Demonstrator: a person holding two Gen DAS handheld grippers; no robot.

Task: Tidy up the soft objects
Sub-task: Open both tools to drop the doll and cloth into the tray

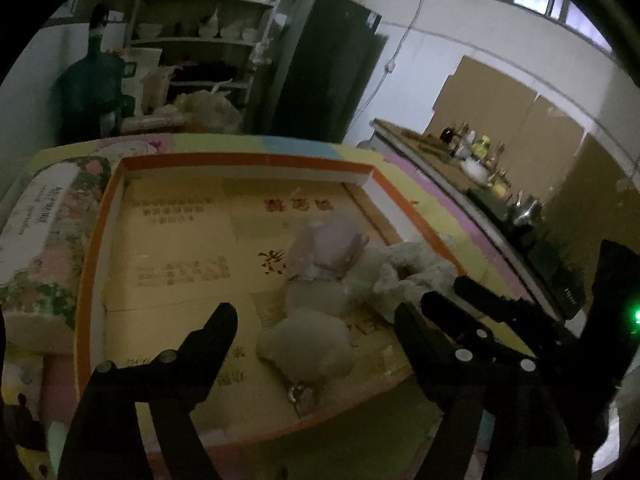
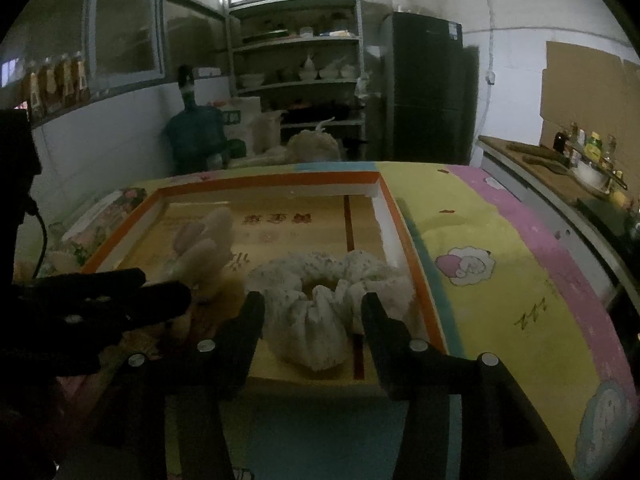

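- The left gripper [image 1: 316,320] is released: its jaws stand wide with nothing pressed between them, and the plush toy [image 1: 316,280] lies on the floor of the shallow box [image 1: 248,160] just past the tips
- The right gripper [image 2: 312,308] is also let go: its jaws sit either side of the white scrunchie [image 2: 320,292] without pinching it, and the scrunchie rests inside the box near the right-hand wall
- Both soft things look to be in the box already, so the likely trouble from here is undoing that on the way out
- The scrunchie's ruffled fabric bulges up between the right jaws; pulling straight back could snag a fold on a fingertip and drag it over the low orange rim onto the bright mat [image 2: 500,280]
- The scrunchie lies very near the right wall, so a sideways nudge could tip it against or over that edge
- The plush toy lies long and floppy, its lower end near the front rim; a brush from the left jaw could roll it or hook its ribbon
- The two grippers are close together, the right one showing beside the left's own finger in the left view, so drawing back together risks a knock
- The pictures are dim and a little blurred, so I cannot tell whether any fabric touches a pad
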